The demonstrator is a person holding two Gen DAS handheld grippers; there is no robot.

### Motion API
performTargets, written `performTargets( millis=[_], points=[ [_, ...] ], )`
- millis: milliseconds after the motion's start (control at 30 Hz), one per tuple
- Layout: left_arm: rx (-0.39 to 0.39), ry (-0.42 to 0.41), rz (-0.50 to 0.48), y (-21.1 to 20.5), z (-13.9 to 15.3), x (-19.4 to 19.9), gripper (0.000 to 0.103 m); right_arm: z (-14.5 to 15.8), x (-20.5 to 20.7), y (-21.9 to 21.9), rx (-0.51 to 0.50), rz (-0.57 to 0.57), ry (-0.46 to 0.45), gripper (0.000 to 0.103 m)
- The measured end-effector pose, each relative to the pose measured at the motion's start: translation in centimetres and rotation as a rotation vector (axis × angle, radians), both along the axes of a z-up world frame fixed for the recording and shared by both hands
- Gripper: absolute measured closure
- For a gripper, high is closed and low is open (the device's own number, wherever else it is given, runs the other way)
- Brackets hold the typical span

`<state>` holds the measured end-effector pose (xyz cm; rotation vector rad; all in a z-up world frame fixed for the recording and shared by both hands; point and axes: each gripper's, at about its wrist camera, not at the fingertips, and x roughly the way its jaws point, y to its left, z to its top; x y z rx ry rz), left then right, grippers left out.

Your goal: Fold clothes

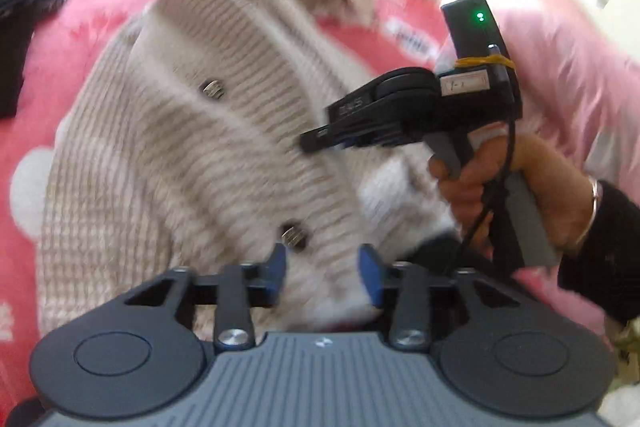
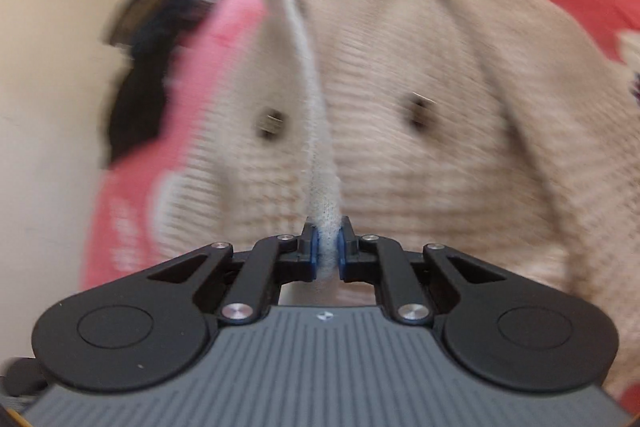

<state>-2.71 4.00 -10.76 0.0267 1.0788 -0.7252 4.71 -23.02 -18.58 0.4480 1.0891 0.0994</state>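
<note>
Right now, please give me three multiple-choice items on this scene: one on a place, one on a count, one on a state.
1. The cardigan lies on:
A. a pink blanket
B. a wooden floor
C. a glass desk

2. Dark buttons visible on the cardigan in the right wrist view:
A. none
B. two
C. five

3. The right claw is:
A. wide open
B. shut on a white knit edge
C. holding a button

Answers: 1 A, the pink blanket surrounds the knit; 2 B, buttons and; 3 B, the white knit edge is pinched. The left claw is open.
</note>
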Motion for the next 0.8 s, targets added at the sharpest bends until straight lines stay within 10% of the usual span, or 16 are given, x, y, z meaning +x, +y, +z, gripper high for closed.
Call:
performTargets(
  millis=[300, 600, 800],
  points=[
    [0.355, 0.043, 0.339, 9.0, -5.3, 7.8, 0.020, -4.9, -0.3, -2.5, 0.102, -0.076, 0.026, 0.095],
    [0.225, 0.261, 0.358, 13.1, -10.7, 11.8, 0.016, -6.1, 0.4, -2.8, 0.193, -0.103, 0.052, 0.094],
    [0.172, 0.324, 0.282, 12.4, -10.5, 10.6, 0.049, -6.5, 0.8, -2.8, 0.212, -0.144, 0.080, 0.093]
  ],
)
